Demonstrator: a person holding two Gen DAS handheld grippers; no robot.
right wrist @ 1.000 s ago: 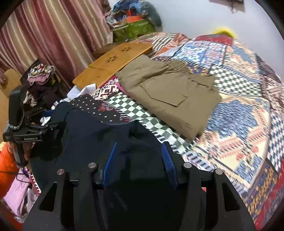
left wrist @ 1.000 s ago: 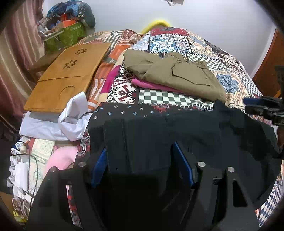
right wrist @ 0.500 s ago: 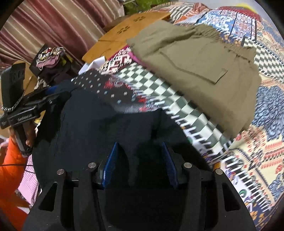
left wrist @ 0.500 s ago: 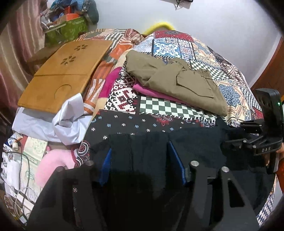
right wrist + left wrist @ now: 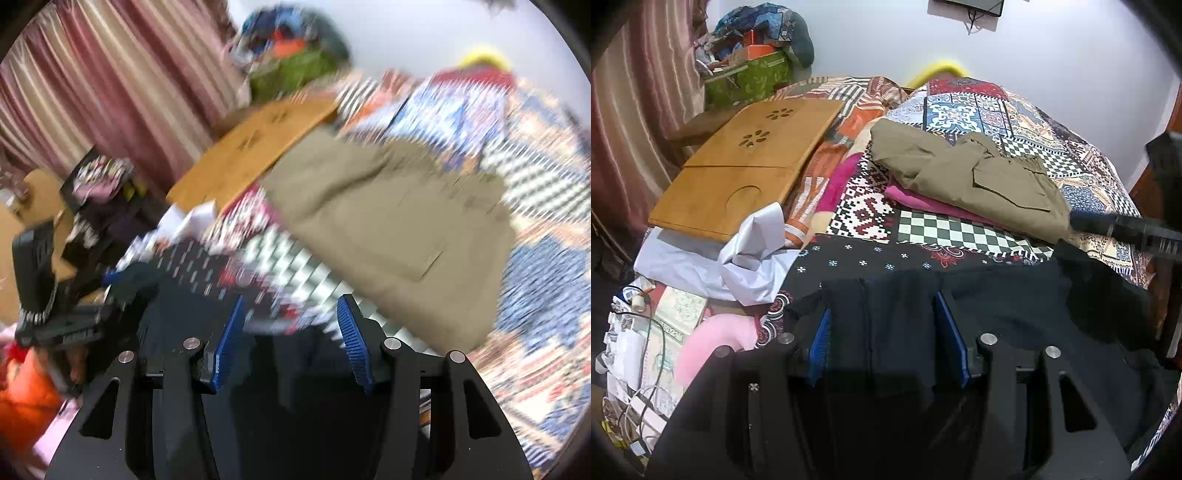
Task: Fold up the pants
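Left wrist view puts your left tongs (image 5: 882,332) astride a fold of the dark navy, soft fabric pants (image 5: 1015,306), the blue pads set apart with cloth bunched between them; the gap looks too broad for a firm pinch, so I cannot tell whether they truly hold it or merely straddle it. The pants lie at the near edge of the patchwork-quilted bed (image 5: 979,110), draped over the side towards you.

In the right wrist view, which is heavily blurred, your right tongs (image 5: 291,339) stand fairly wide, with dark cloth low between the pads and possibly loose; again I cannot tell if it is gripped.

To do this step well, I judge you should close both tongs fully on the same edge, keep the two grips level, pull the span taut, then carry it over in one even sweep so the layers land square. Keep clear of the folded olive-khaki cargo trousers (image 5: 979,177) lying farther up the bed.

The pants' long axis appears to run across the left view, left to right, along the bed's near edge, between your two tongs. Which end is the waistband I cannot make out; the fabric is too dark.
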